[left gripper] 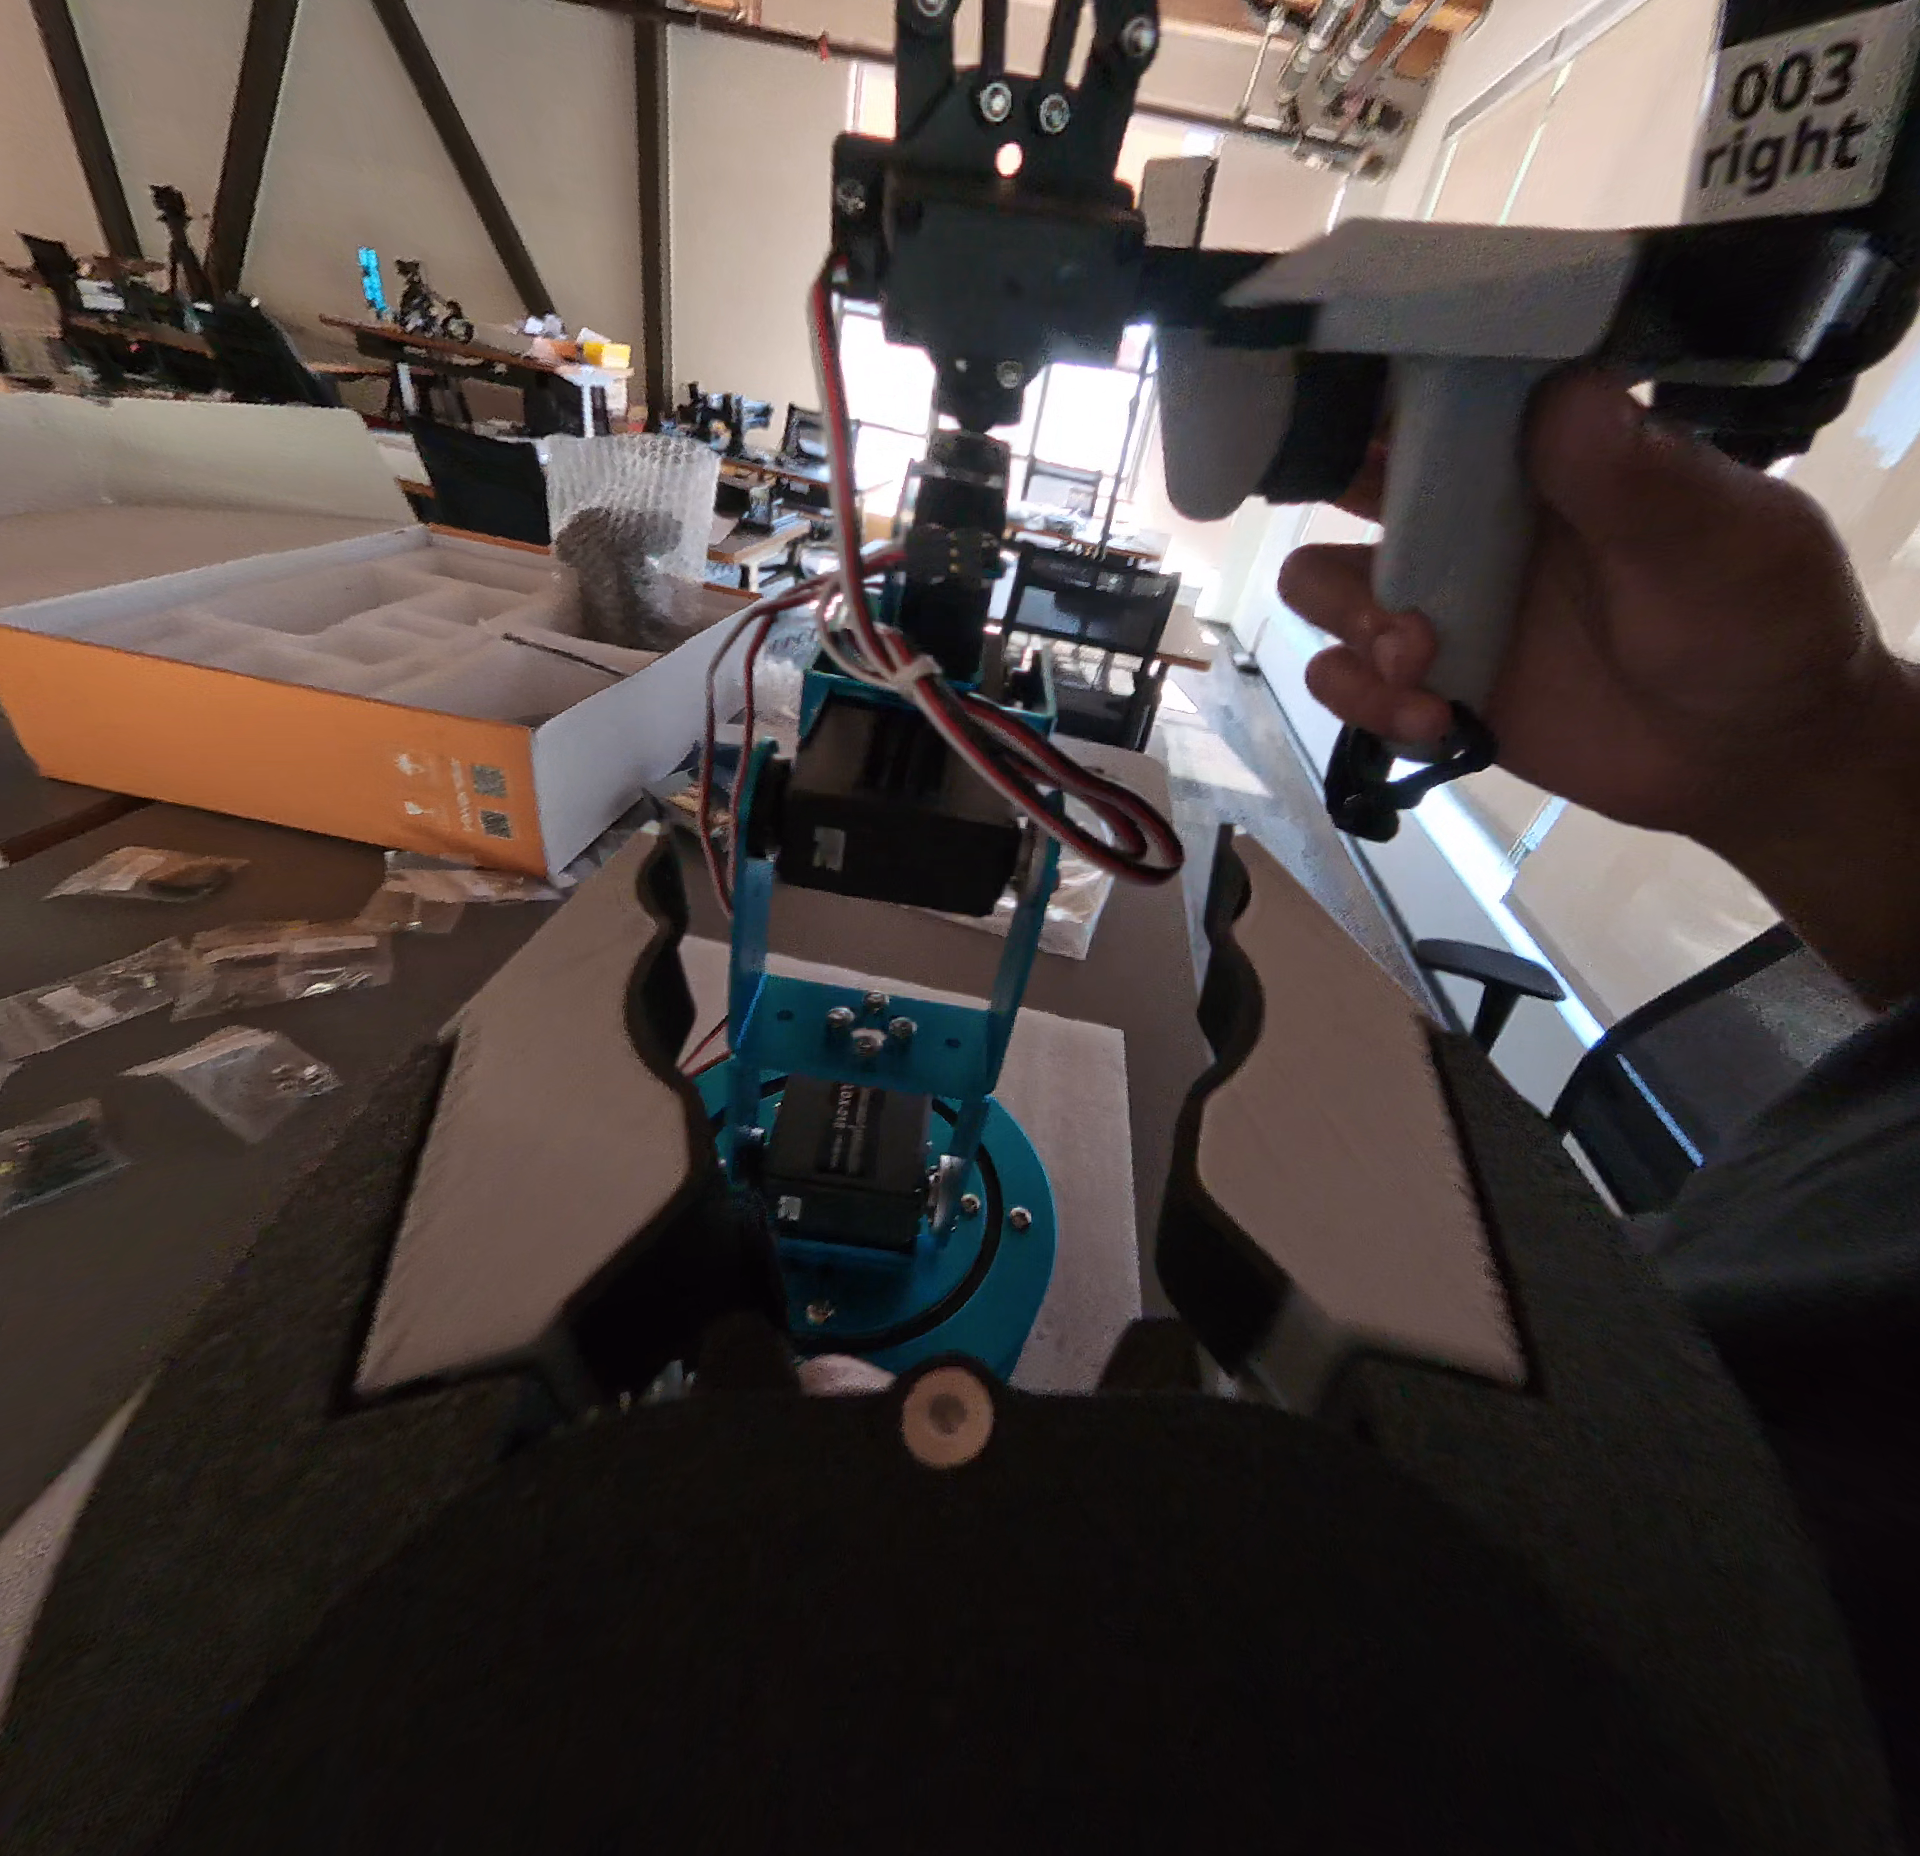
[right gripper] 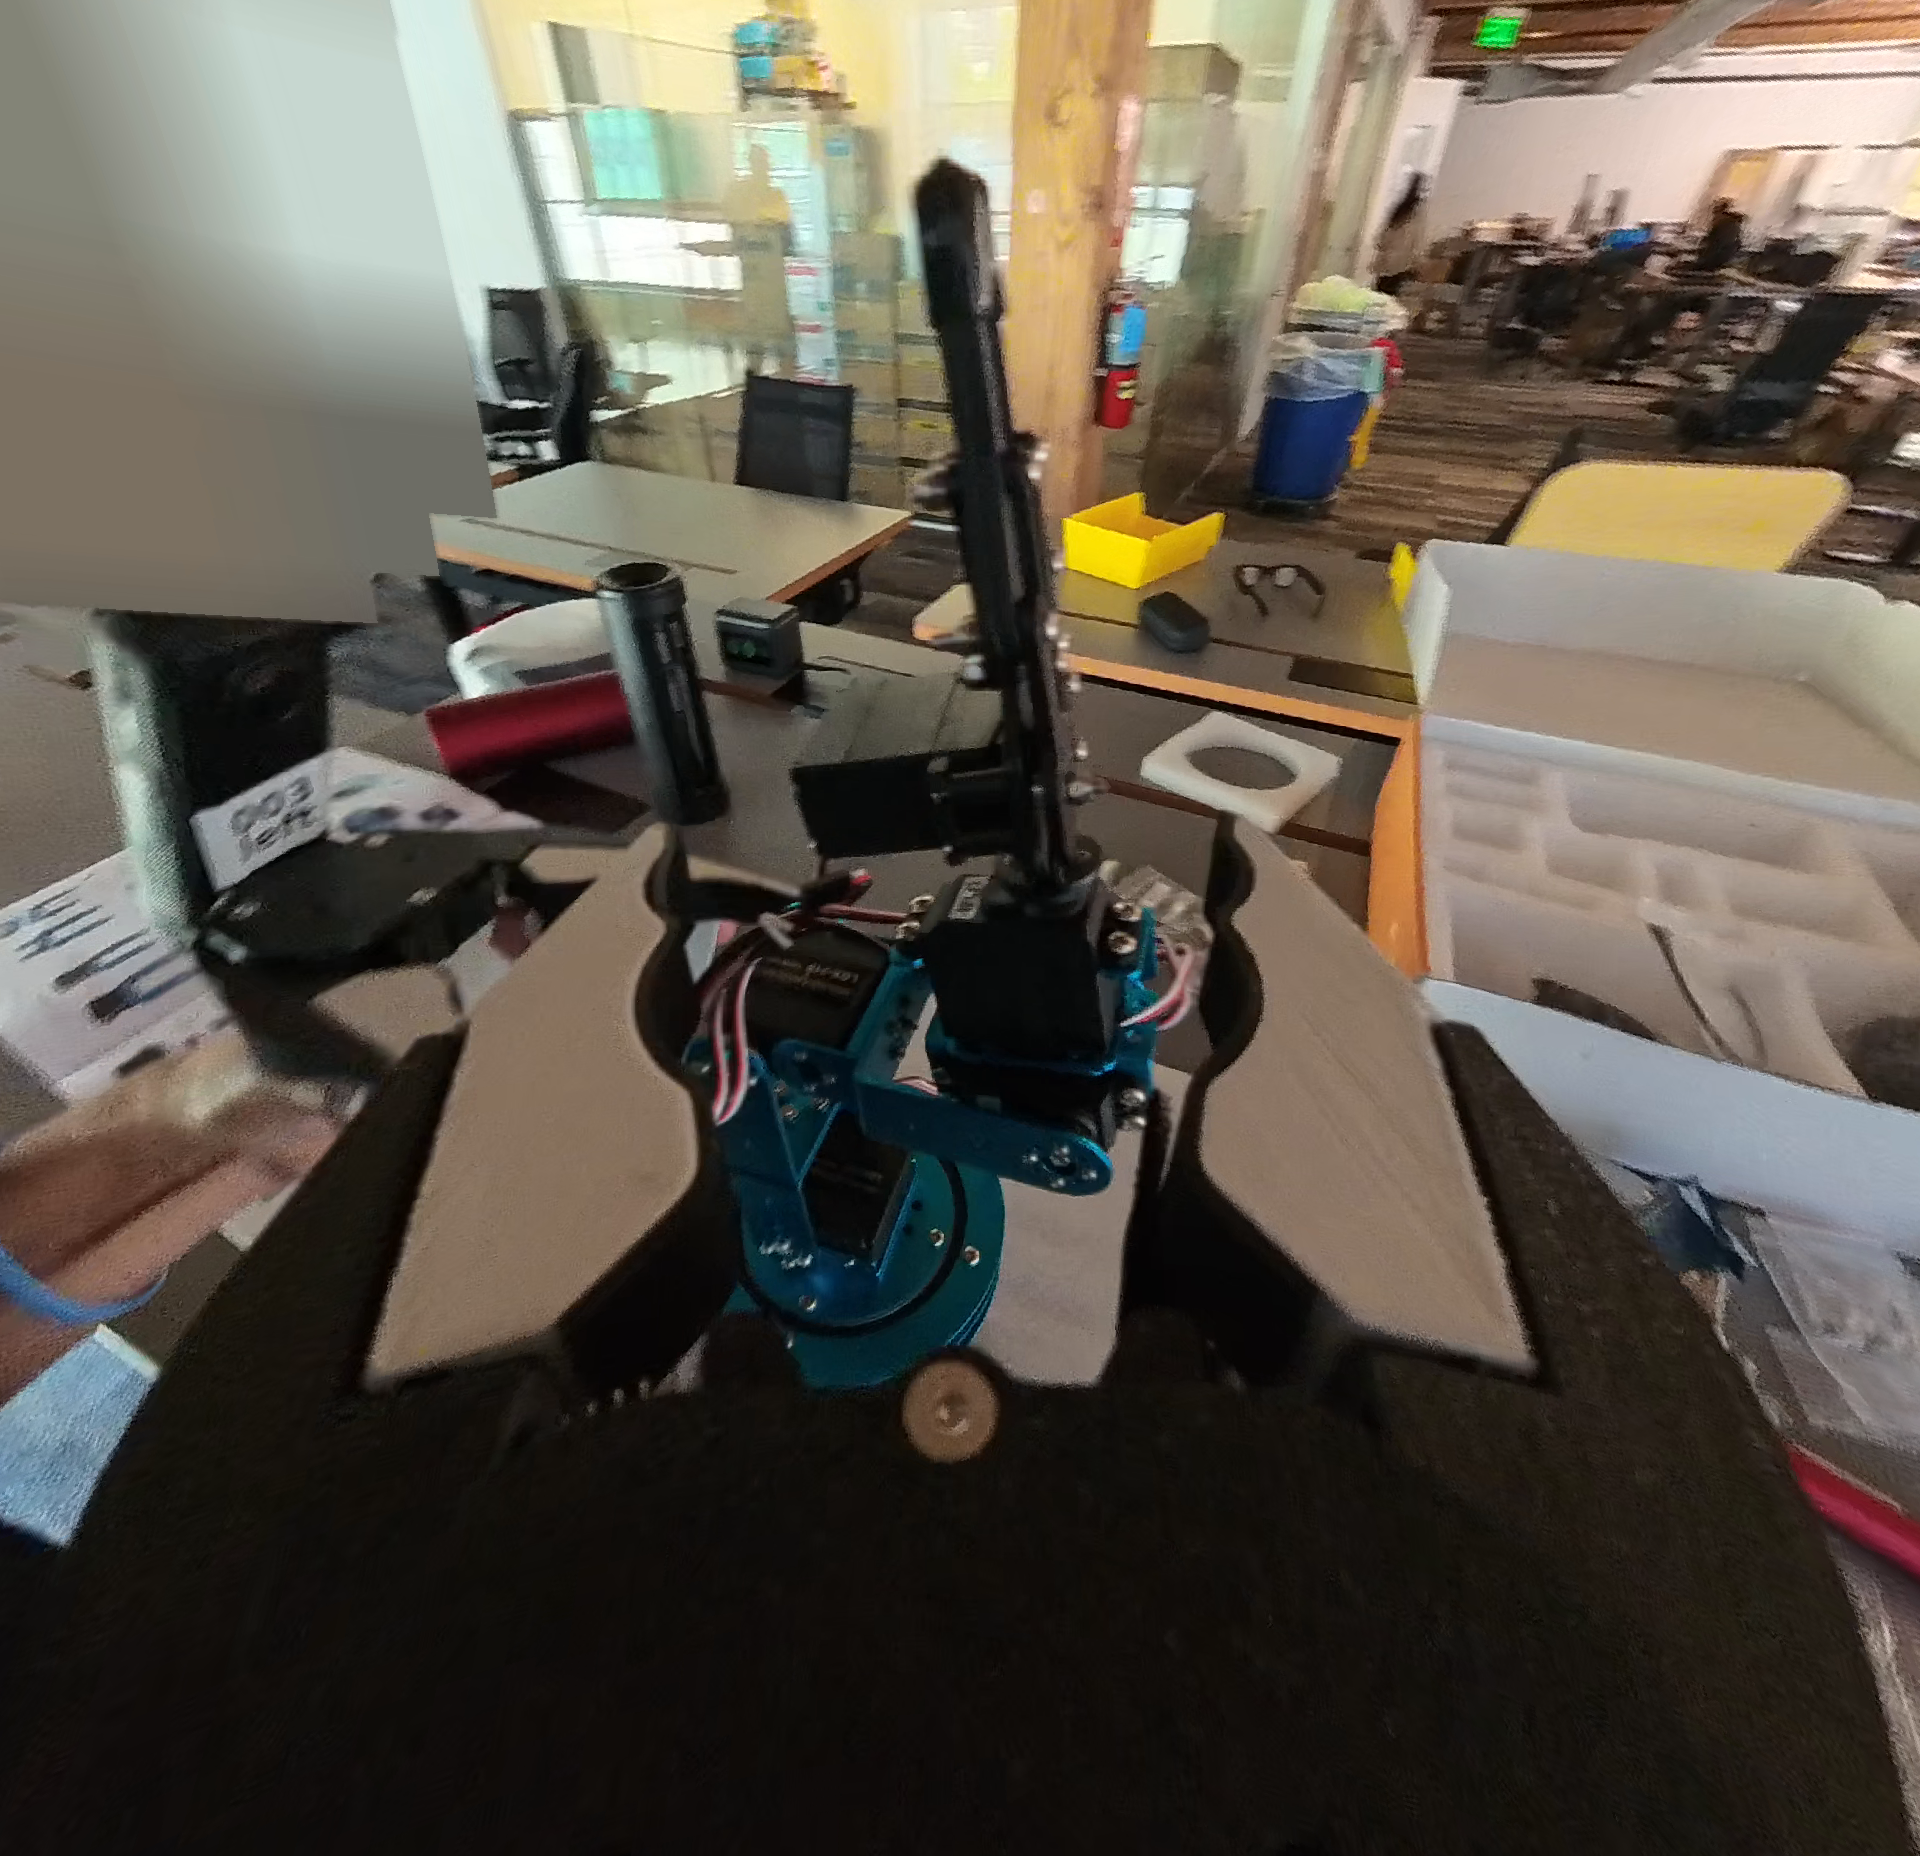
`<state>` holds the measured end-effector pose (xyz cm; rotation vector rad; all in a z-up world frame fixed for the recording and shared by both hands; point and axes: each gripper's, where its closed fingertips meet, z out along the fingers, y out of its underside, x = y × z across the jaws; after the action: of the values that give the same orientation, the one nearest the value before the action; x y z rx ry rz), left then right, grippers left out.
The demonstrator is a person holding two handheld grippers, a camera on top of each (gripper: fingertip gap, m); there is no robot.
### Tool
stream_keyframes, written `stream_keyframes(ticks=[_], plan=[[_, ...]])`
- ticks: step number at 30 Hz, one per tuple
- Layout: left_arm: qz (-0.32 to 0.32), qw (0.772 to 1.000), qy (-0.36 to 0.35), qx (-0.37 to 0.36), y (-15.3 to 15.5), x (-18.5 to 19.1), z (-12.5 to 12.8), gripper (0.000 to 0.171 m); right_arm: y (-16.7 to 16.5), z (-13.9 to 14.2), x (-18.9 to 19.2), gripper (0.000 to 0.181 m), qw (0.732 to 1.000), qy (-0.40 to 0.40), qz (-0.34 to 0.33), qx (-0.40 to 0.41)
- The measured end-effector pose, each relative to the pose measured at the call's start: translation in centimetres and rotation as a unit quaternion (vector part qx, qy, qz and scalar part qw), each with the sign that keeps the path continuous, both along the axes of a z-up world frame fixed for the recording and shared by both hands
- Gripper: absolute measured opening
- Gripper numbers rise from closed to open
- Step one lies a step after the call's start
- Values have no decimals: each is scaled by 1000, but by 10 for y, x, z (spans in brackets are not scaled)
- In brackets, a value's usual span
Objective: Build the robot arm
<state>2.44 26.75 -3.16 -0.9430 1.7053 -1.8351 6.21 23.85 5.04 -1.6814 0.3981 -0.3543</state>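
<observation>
The small blue robot arm kit (left gripper: 894, 975) stands upright on a white foam pad (left gripper: 1081, 1131) at the middle of the dark desk (left gripper: 260, 1235), its round teal base (right gripper: 883, 1276) down, black servos (left gripper: 894, 830) stacked in blue metal brackets, and a black toy pincer (left gripper: 1023, 71) at the top. It looks stiff but delicate: metal plates and screws would bear a firm hold, while the red, white and black servo wires (left gripper: 997, 757) looping off its side are loose and easy to snag, and the jointed sections could fold under a sideways push; the base or the blue brackets seem the safest places to take it, not the pincer or the wires. The left claw (left gripper: 935, 1027) is wide open, its grey fingers standing either side of the lower brackets and base without clearly touching, holding nothing. The right claw (right gripper: 940, 1027) is likewise spread wide around the middle servo joints, empty; in the left wrist view its body sits high beside the upper servo, held by a hand (left gripper: 1621, 643). To the far left lies an open orange box (left gripper: 312, 715) with white foam compartments and a bubble-wrapped part (left gripper: 623, 549); small plastic bags of hardware (left gripper: 239, 975) lie scattered on the near left. Beyond, in the right wrist view, stand a black cylinder (right gripper: 665, 705), a yellow bin (right gripper: 1138, 539) and spectacles (right gripper: 1278, 585).
</observation>
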Motion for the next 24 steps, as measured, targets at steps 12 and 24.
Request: stream_keyframes(ticks=[12, 24], plan=[[-18, 1000, -13, -9, 19, -9, -5, 78, -81, -14, 33, 42, 995, 15, -100, 2], [57, 991, 117, 12, 99, 20, -42, 57, -55, -249, 56, 23, 959, 180, 19, -218]])
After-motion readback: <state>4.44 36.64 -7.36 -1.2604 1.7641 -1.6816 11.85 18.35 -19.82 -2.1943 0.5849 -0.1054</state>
